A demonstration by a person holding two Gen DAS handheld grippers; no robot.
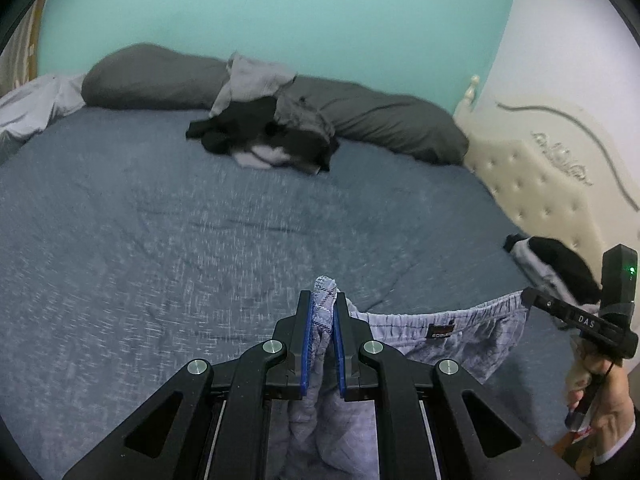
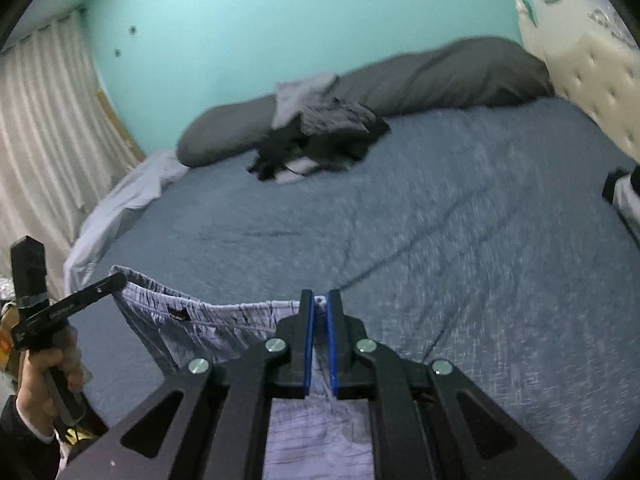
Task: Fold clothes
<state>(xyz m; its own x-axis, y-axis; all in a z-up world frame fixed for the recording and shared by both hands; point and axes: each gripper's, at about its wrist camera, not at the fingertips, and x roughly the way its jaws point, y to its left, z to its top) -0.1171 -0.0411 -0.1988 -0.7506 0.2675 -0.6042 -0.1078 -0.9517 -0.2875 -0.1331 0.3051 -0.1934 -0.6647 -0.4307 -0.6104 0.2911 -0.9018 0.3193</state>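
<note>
I have the left gripper clamped on one end of the waistband of the boxers, a pale lilac checked pair, with a bunch of the cloth pinched between the blue pads and poking up past the fingertips. The right gripper is closed narrow on the other end of the same waistband, only a sliver of fabric showing between its pads. The waistband runs taut between the two, sagging slightly in the middle, and a small dark label sits on it nearer my left grip. The rest of the boxers hangs down below both grippers, above the near edge of the bed, which is covered in a blue-grey spread. From the left wrist view I see the right gripper's tip at the far end of the band and the hand on its handle; from the right wrist view, the left hand in a dark sleeve. Far across the bed a pile of black and grey clothes lies against two dark grey pillows. A second small heap of black and grey garments sits near the cream tufted headboard. Both views are motion-blurred.
</note>
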